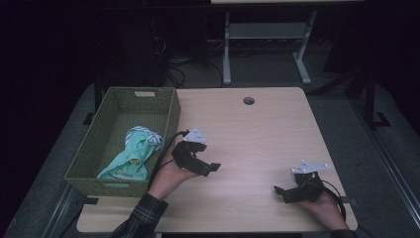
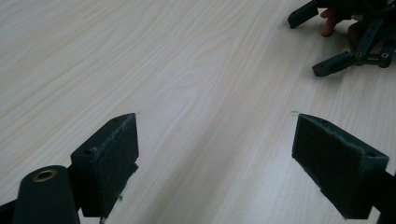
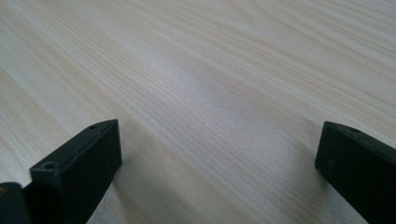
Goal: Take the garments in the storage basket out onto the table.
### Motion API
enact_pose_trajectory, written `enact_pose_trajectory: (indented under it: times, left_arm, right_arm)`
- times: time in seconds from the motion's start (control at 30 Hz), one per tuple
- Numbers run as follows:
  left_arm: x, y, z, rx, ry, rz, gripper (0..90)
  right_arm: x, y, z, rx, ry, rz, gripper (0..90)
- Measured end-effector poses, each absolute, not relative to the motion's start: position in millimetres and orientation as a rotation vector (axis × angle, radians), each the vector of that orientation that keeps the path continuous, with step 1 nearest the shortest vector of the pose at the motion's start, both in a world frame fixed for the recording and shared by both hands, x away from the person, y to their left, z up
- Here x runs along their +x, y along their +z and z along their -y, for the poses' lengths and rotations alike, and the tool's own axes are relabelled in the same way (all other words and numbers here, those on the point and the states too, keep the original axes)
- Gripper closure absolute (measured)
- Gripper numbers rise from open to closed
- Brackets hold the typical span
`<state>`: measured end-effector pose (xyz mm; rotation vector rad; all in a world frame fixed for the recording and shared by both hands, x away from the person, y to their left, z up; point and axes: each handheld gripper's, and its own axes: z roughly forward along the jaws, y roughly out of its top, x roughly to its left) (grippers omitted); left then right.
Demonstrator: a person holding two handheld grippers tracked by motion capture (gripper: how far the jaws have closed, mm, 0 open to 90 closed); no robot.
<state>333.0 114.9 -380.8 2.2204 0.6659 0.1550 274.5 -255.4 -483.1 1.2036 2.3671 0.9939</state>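
Observation:
A green woven basket (image 1: pixel 171 106) stands on the left of the light wood table (image 1: pixel 257 134). Inside it lies a crumpled mint-green garment (image 1: pixel 130 161) with a striped white and blue piece (image 1: pixel 143 134) at its top. My left gripper (image 1: pixel 209 167) is just right of the basket, low over the table, pointing right. In the left gripper view it (image 2: pixel 215 144) is open over bare wood. My right gripper (image 1: pixel 280 194) rests near the front right of the table, pointing left. Seen in its own view, the right gripper (image 3: pixel 219 158) is open with bare table between its jaws; the right gripper (image 2: pixel 345 42) also appears far off in the left gripper view.
A round cable hole (image 1: pixel 248 100) sits near the table's far edge. Beyond the table a white desk frame (image 1: pixel 265 44) and cables (image 1: pixel 173 64) lie on the dark floor. Bare tabletop stretches between the two grippers (image 1: pixel 247 148).

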Motion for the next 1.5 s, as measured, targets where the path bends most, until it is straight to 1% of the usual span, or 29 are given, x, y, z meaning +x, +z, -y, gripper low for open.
enact_pose_trajectory:
  times: [0.57,0.87,1.5]
  left_arm:
    - [340.1,-364.1,-118.4,2.232,0.163,-0.64,14.0]
    - [341.0,-354.4,-132.5,2.225,0.192,-0.649,14.0]
    - [342.1,-345.8,-155.6,2.237,0.238,-0.67,14.2]
  right_arm:
    - [274.5,-483.2,255.4,1.203,0.995,-2.367,0.1]
    - [274.5,-483.2,255.4,1.203,0.994,-2.367,0.1]
    - [274.5,-483.1,255.5,1.202,0.993,-2.368,0.0]
